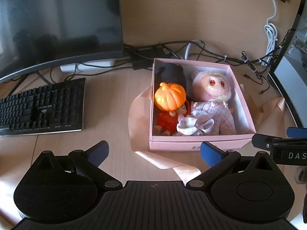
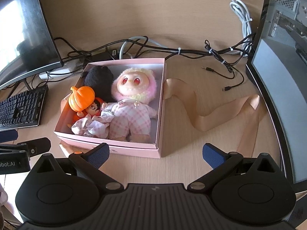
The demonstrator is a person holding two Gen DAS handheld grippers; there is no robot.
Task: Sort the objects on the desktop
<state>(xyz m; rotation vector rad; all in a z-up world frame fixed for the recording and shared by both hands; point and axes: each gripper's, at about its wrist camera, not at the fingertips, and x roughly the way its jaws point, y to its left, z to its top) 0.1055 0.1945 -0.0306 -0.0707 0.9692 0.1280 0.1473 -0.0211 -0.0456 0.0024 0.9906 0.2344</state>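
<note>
Both grippers hover before the pink box on the worktop; left gripper and right gripper have fingers spread, holding nothing. Inside the box: pink plush doll, orange pumpkin, small red-haired doll. We judge the plush light and soft, best pinched at the torso. The pumpkin looks hard and slick; grip across its ribs.
</note>
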